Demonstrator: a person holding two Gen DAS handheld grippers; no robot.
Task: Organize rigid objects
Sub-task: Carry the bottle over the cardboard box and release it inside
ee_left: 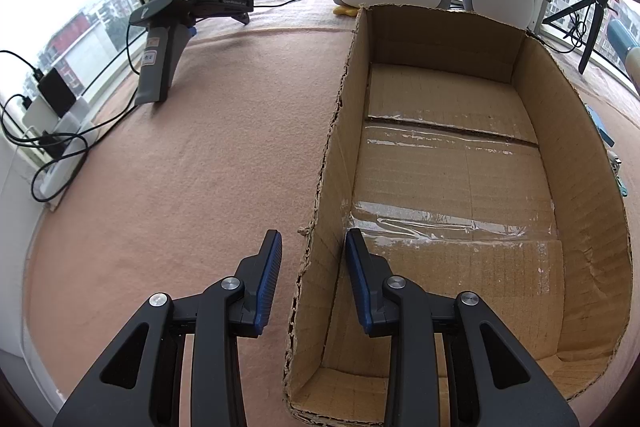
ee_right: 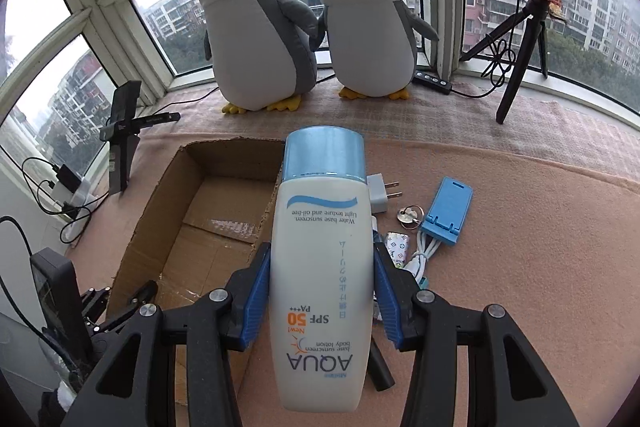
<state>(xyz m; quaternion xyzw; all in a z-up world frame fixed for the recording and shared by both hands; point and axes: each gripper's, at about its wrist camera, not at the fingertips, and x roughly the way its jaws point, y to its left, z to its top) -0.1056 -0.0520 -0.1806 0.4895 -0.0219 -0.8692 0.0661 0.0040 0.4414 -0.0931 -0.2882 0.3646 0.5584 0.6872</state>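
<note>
A pink cloth-covered worktop (ee_left: 208, 155) runs along the windows, with two plush penguins (ee_right: 256, 31) standing at its far edge. An open cardboard box (ee_left: 452, 163) sits on the worktop, bare inside with taped flaps on its floor and torn, ragged wall edges. The left tool (ee_left: 312, 247) hangs over the box's near left wall, one finger outside and one inside, jaws apart and gripping nothing. The right tool (ee_right: 322, 275) is clamped on a white sunscreen bottle (ee_right: 320, 267) with a pale blue cap; the bottle is held above the worktop over the box's right wall, cap pointing away toward the penguins. A spare handheld gripper (ee_left: 172, 27) rests near the far left corner, and a black tripod (ee_right: 520, 39) stands toward the far right. Just right of the box lies a cluster of small things: a blue phone stand (ee_right: 446, 209), a grey plug adapter (ee_right: 380, 195), a white cable bundle (ee_right: 424, 251), a patterned small packet (ee_right: 396, 243) and a key ring (ee_right: 408, 217).
</note>
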